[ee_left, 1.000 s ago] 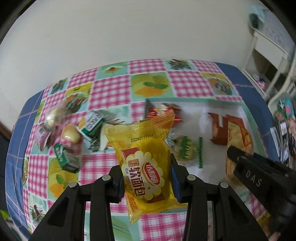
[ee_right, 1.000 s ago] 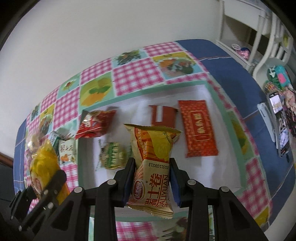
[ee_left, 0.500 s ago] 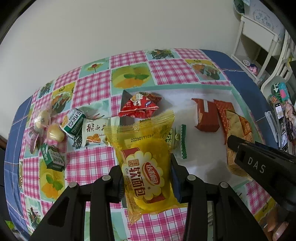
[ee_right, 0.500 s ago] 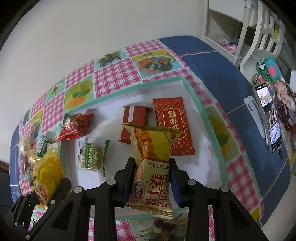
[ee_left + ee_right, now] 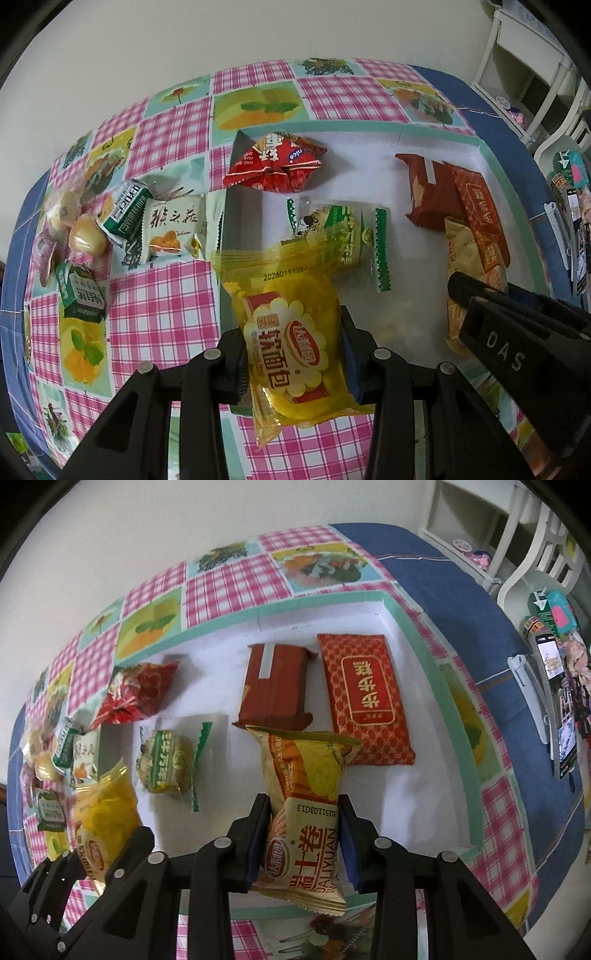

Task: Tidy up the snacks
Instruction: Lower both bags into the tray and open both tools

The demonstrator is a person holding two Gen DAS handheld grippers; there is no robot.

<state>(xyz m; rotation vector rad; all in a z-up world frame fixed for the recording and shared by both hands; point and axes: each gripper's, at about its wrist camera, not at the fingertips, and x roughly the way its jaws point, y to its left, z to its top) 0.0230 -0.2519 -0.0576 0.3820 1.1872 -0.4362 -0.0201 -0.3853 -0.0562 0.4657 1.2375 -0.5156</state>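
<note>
The left tongs (image 5: 293, 356) pinch a yellow bread packet (image 5: 295, 347) at lower centre, above the white tray's (image 5: 369, 173) left edge. The right tongs (image 5: 303, 834) clamp an orange-and-cream snack pack (image 5: 306, 812) (date stamp upside down), probably clear of the tray floor, just below the brown packet (image 5: 275, 686).

The desk (image 5: 229, 579) wears a cloth of pink-and-white gingham squares alternating with fruit and flower pictures on mint and yellow, bordered in blue at its right edge. The tray (image 5: 421, 638) is white inside with a mint-green rim. In it lie a red packet with gold lattice and lettering (image 5: 364, 698), a plain brick-red packet with a pale strip (image 5: 275, 685), a red bag with flower print (image 5: 136, 692) and a clear wrapper with green zigzag ends (image 5: 168, 764). Both held packets are yellow: one see-through with a red-and-white label (image 5: 295, 343), one orange-striped and cream (image 5: 306, 812).
</note>
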